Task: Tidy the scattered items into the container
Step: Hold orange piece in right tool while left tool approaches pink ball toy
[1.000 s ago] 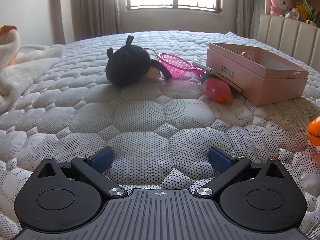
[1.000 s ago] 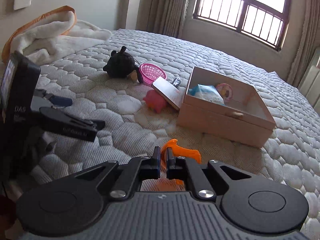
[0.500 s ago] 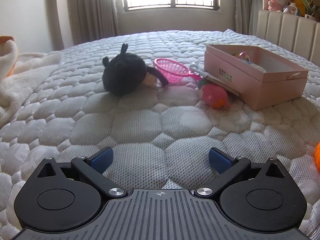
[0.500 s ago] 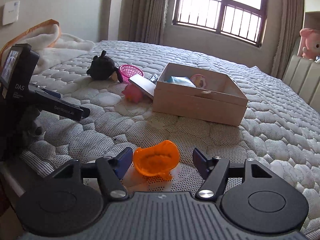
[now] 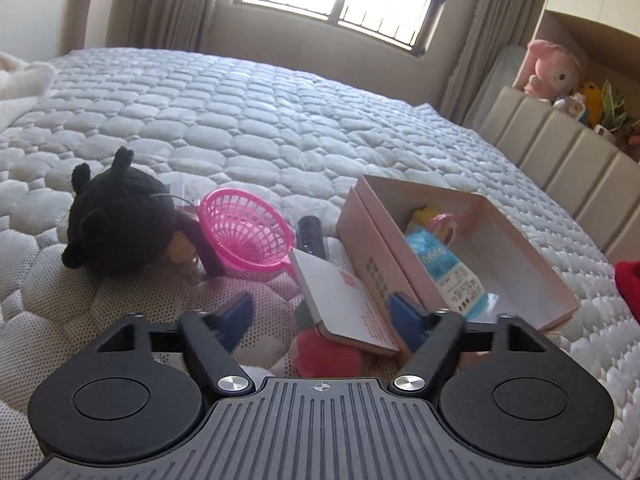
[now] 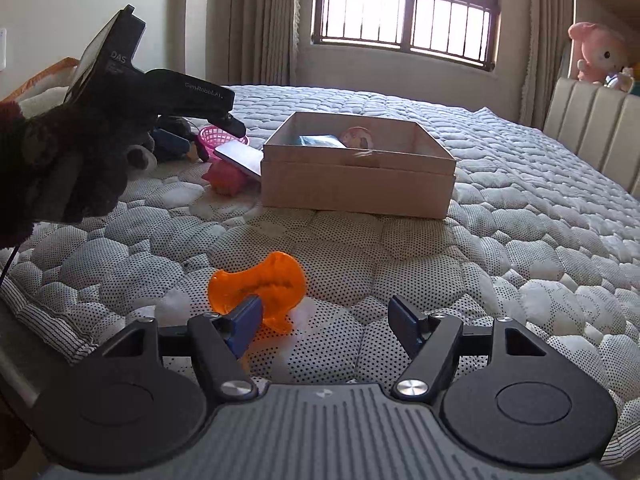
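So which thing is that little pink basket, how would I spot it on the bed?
Find the open pink cardboard box on the quilted bed. To its left, past a white card that leans on the box's side, the pink basket lies tipped on its side against a black plush toy. It is the only thing with a bright pink plastic mesh.

Open box (image 5: 556, 296) on the quilted bed (image 5: 280, 120), packet (image 5: 444, 268) lying inside it, card (image 5: 344, 304) leaning on the box's left wall, round toy (image 5: 328, 356) under the card, basket (image 5: 244, 232) left of the box, plush (image 5: 116, 224) left of the basket, headboard (image 5: 568, 160) right of the box
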